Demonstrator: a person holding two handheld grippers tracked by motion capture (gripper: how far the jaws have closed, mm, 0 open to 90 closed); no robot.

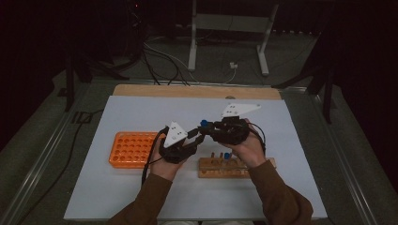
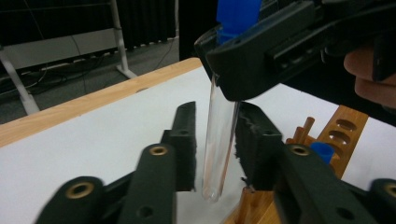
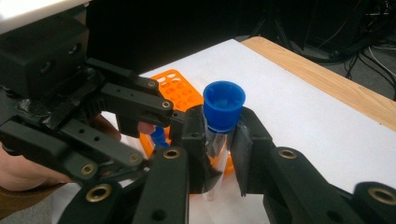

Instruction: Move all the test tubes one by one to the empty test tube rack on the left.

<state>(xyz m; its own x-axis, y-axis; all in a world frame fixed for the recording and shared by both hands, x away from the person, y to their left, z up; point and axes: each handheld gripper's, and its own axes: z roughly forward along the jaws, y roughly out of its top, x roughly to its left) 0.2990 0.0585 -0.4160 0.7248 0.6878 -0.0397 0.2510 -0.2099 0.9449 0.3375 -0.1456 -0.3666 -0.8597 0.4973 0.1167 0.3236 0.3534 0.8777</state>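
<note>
A clear test tube (image 2: 219, 140) with a blue cap (image 3: 224, 105) hangs upright above the white mat. My right gripper (image 3: 219, 126) is shut on it just under the cap. My left gripper (image 2: 217, 112) stands open with its jaws on either side of the tube's lower part, a small gap showing on one side. In the high view both grippers meet at the middle of the table, the left gripper (image 1: 201, 137) low and the right gripper (image 1: 206, 126) beside the blue cap (image 1: 204, 123).
An orange tube rack (image 1: 131, 149) lies left of the hands. A wooden rack (image 1: 234, 167) with a blue-capped tube (image 2: 322, 151) sits under the right hand. The white mat (image 1: 141, 112) covers a wooden table (image 1: 197, 91); cables lie on the floor beyond.
</note>
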